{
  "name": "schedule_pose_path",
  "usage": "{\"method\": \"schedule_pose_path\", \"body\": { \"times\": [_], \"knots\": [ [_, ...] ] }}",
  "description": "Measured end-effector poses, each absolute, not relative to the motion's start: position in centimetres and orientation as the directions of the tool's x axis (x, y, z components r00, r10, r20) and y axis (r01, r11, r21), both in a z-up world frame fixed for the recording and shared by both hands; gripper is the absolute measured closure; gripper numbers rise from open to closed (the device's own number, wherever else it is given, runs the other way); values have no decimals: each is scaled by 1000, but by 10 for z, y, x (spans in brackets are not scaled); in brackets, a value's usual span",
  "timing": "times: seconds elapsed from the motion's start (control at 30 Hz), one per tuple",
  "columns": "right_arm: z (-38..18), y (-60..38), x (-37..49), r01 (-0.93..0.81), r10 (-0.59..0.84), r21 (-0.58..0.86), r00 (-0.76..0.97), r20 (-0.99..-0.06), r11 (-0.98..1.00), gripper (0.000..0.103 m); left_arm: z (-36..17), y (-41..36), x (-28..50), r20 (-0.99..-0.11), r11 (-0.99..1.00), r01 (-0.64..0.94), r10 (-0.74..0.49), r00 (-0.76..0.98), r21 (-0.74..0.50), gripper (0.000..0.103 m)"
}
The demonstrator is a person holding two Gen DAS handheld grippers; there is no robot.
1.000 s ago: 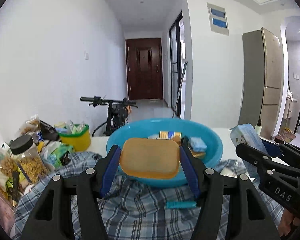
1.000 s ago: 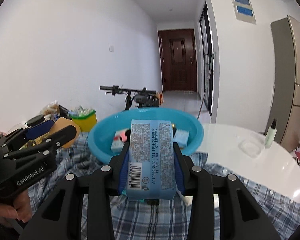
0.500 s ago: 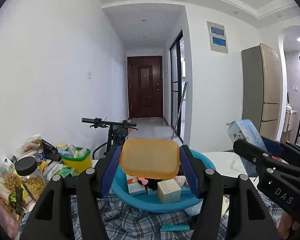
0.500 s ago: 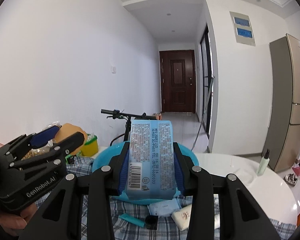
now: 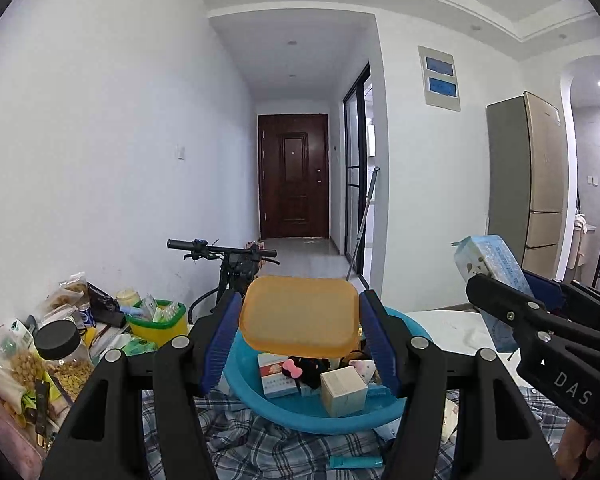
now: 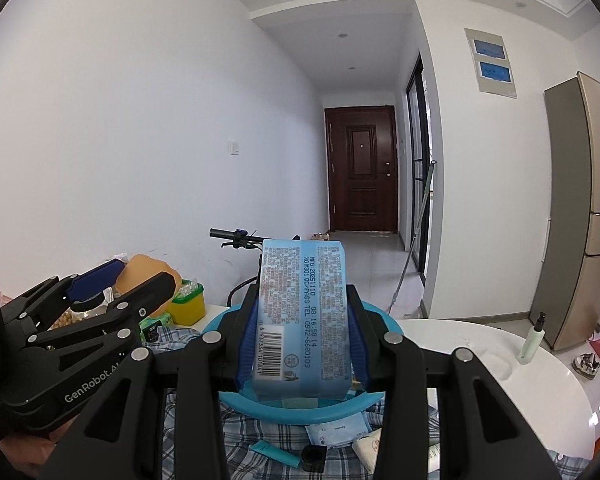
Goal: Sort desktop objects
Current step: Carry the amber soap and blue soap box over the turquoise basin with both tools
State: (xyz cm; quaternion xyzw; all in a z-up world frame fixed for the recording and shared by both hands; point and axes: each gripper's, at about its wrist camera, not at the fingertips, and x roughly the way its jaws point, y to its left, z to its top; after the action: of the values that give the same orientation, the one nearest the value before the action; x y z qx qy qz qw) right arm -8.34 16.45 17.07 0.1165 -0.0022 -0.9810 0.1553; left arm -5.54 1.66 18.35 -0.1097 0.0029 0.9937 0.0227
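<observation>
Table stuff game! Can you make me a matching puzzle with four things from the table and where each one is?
Things:
1. orange lid
2. blue pack
3. jar with the black cap
4. spray bottle

Places:
A. standing on the bare white table
B. held in the right tool
C. among the snack bags at the left
D. held in the left tool

Pairs: 1-D, 2-B, 3-C, 4-A
</observation>
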Motion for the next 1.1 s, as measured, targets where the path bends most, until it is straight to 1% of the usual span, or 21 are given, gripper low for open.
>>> {"method": "schedule_pose_path", "body": {
  "times": [0.2,0.43,1.1],
  "knots": [
    [169,162,-91,301,-301,35,-922,-244,-953,65,181,14,-67,-232,-999,-48,44,-972,12,40],
    [164,160,-109,302,-302,43,-915,-267,-952,65,176,6,-90,-244,-999,-43,45,-969,-12,40],
    [150,157,-201,274,-275,50,-908,-316,-961,65,151,6,-205,-313,-998,-63,64,-948,-13,40]
  ]
}}
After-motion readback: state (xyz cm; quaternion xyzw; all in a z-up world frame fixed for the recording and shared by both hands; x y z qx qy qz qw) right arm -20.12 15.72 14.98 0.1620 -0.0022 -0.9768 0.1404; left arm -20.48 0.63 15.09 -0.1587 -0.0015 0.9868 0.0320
